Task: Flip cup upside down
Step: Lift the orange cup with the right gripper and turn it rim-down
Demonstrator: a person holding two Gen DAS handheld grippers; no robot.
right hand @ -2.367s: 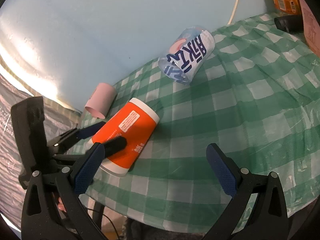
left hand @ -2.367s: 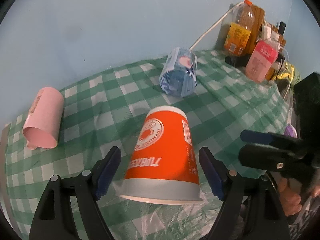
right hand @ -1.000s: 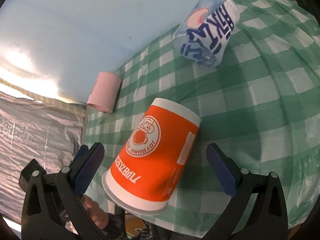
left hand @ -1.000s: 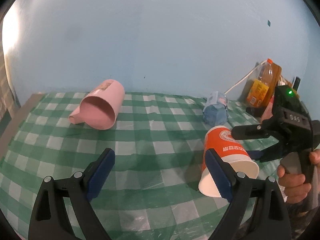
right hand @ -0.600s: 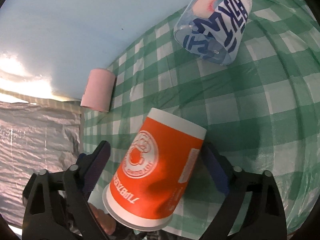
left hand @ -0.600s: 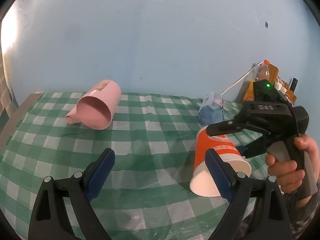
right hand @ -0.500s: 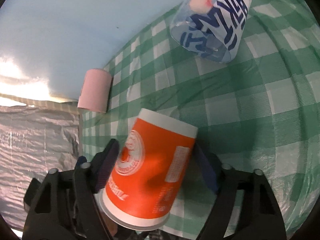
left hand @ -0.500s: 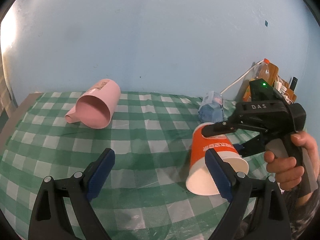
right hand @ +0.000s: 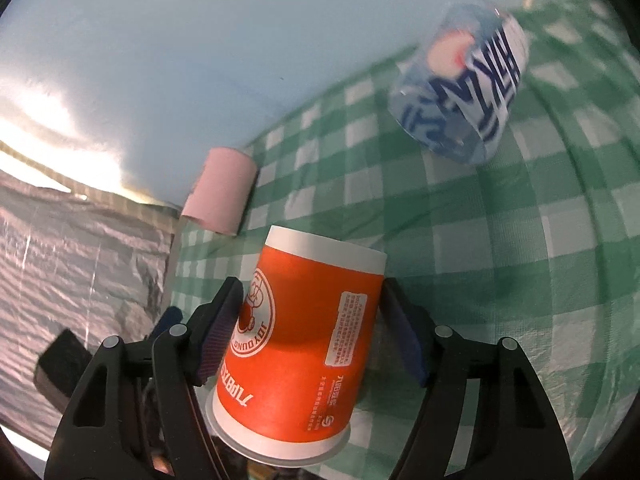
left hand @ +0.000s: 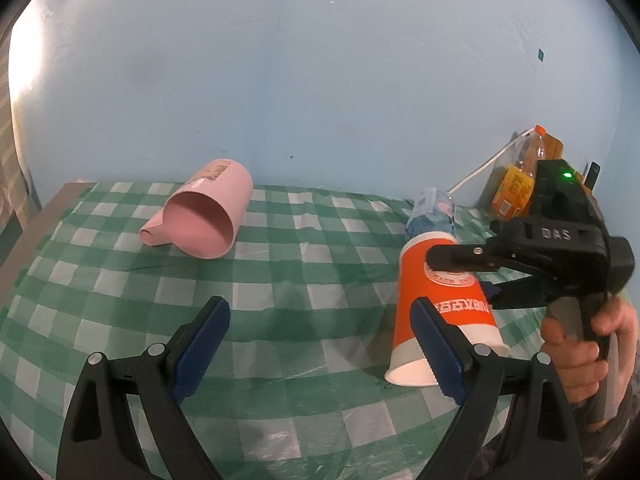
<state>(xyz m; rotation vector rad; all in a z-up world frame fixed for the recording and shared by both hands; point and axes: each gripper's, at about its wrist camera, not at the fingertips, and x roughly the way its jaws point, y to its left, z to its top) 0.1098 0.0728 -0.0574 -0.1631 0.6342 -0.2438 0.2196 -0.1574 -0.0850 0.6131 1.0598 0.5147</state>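
Note:
An orange paper cup (right hand: 304, 340) with a white rim stands tilted, mouth down, base up, near the table's front edge. My right gripper (right hand: 312, 332) is shut on it, one finger pressed on each side. In the left wrist view the orange cup (left hand: 440, 304) shows at the right, with the right gripper (left hand: 464, 276) clamped on its upper half and a hand behind. My left gripper (left hand: 316, 348) is open and empty, low over the checked cloth, left of the cup.
A pink cup (left hand: 204, 220) lies on its side at the back left. A blue printed cup (right hand: 464, 100) lies on its side behind the orange cup. Bottles (left hand: 520, 176) stand at the back right by the blue wall. The green checked tablecloth (left hand: 280, 280) covers the table.
My right gripper closed on the orange cup and tipped it from lying on its side toward mouth-down. My left gripper let the cup go earlier and drew back to the left.

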